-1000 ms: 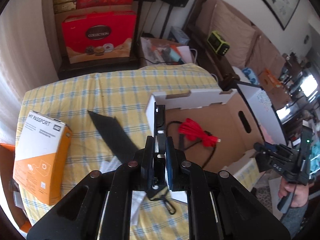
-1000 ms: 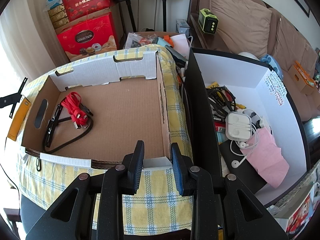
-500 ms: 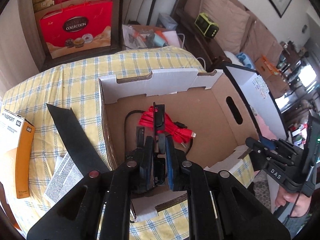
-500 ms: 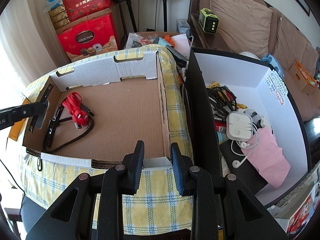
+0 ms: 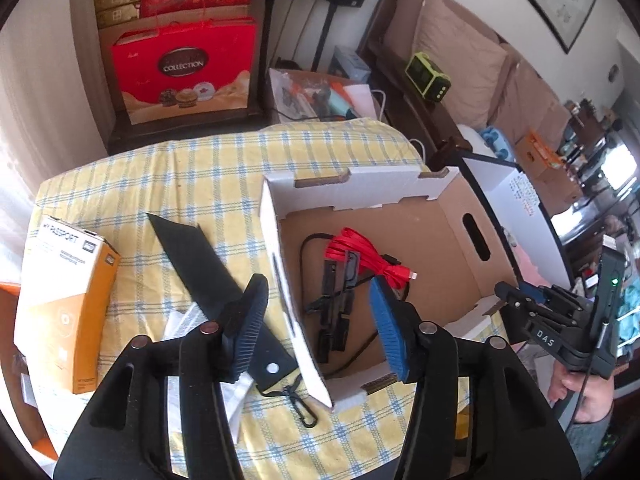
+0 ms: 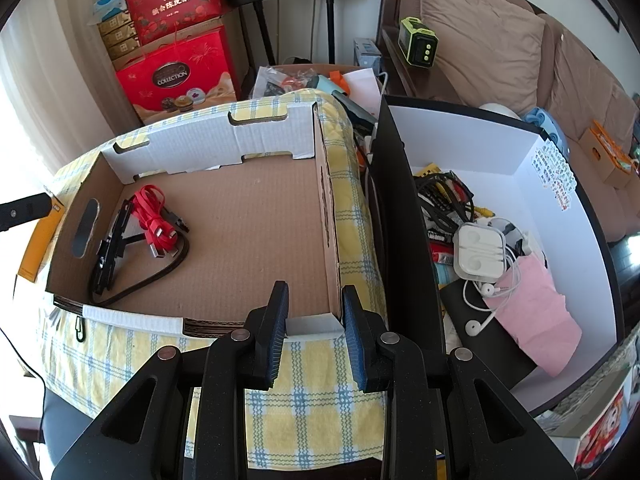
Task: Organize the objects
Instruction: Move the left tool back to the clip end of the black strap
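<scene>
Left hand-held gripper [image 5: 316, 320] jaws just opened, empty; black bracket [image 5: 340, 300] now inside cardboard box [image 5: 440, 216] beside red cable [image 5: 360, 252]. Right hand-held gripper [image 6: 314, 334] part-open, empty. Orange box [image 5: 64, 304] and black sleeve [image 5: 200, 256] remain near worktop's left edge.

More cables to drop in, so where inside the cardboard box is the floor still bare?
The brown cardboard box is bare across its middle and right, up to the right wall. Clutter sits by the left handle-slot wall: the red flat cable and the black strap pieces. The white-lined bin is crowded.
</scene>
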### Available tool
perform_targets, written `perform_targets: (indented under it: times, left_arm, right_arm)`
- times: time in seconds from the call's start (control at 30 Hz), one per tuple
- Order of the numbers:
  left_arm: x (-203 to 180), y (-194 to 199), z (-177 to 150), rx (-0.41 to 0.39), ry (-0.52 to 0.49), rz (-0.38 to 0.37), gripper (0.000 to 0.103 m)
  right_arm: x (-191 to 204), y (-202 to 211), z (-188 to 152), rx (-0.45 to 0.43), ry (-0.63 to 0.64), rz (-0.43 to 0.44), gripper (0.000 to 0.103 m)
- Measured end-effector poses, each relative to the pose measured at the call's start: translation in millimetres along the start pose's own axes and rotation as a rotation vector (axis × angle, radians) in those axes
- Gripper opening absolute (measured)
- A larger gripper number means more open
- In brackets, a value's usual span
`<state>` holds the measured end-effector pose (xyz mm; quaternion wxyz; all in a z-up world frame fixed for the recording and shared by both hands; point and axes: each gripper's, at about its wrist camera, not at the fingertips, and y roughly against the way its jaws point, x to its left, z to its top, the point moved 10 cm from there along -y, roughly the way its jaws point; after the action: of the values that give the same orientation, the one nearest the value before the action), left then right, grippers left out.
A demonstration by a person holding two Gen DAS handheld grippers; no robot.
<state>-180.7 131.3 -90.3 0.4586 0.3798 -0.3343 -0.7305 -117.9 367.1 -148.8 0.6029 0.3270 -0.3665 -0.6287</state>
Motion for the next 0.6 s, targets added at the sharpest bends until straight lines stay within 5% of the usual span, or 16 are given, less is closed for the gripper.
perform_targets:
  times: [0.3, 0.6]
  left_arm:
    - [58.9, -3.6, -13.4, 0.031, 0.085, 0.075, 0.050]
    - [71.4, -22.8, -51.5, 0.108, 0.138, -0.005, 0.050]
  right_arm:
    - [-0.1, 0.0, -0.2, 0.000, -0.001, 0.001, 0.027]
    - [0.0, 0.0, -0.1, 0.000, 0.001, -0.001, 0.027]
